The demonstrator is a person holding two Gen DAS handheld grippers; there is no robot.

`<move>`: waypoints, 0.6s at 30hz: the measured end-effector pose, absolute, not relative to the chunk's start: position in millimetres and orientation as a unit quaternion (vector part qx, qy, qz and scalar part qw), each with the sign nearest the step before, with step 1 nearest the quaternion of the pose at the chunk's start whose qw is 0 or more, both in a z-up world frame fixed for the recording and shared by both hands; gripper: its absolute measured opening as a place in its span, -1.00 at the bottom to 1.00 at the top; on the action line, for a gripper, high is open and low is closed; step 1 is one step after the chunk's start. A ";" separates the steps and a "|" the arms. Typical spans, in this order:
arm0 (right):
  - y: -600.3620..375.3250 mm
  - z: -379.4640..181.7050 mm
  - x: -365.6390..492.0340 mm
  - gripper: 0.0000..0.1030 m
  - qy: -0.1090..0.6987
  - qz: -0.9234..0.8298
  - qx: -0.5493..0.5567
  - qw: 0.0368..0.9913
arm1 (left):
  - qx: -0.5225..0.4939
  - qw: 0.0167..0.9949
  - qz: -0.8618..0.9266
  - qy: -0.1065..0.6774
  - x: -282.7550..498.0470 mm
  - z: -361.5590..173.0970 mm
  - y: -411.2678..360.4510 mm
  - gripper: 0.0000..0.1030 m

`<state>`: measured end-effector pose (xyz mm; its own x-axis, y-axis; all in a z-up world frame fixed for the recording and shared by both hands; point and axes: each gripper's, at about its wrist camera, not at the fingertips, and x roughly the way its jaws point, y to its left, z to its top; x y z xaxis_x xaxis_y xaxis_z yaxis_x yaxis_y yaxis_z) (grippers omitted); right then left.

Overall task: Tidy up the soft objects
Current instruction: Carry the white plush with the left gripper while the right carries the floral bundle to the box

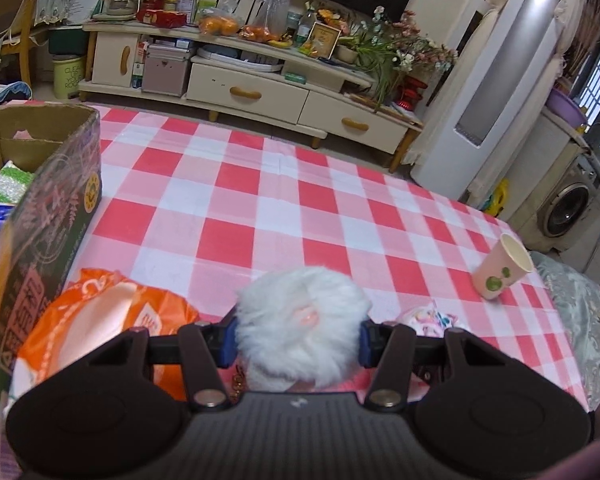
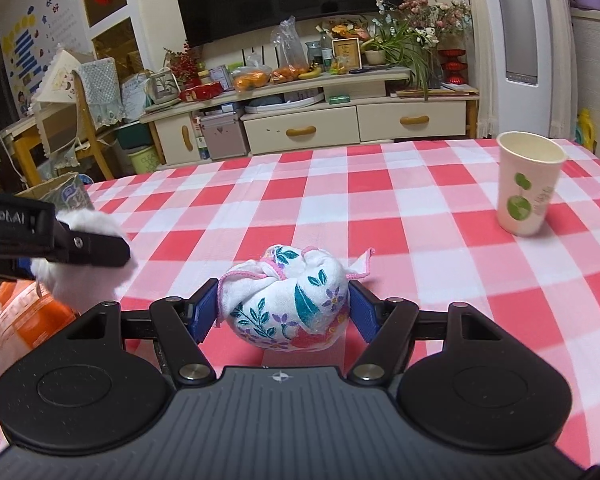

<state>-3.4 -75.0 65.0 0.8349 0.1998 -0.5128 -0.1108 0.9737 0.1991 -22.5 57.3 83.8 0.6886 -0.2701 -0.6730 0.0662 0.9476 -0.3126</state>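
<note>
Left gripper [image 1: 298, 340] pinching a white fluffy toy [image 1: 300, 328] above the tabletop [image 1: 260, 208]. Right gripper [image 2: 283, 304] clamped on a floral cloth bundle [image 2: 288, 300].

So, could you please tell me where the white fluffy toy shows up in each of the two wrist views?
Left wrist: the white fluffy toy sits low in the centre, clamped between the left gripper fingers.
Right wrist: the same toy shows at the left edge, partly hidden by the left gripper.
Shared landmark: the paper cup stands upright on the checked cloth, to the right in both views.
</note>
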 end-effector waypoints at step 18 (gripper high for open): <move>-71.1 89.1 -63.5 0.64 0.264 0.042 0.062 0.962 | -0.146 0.916 -0.150 0.341 -60.0 119.5 96.8 0.01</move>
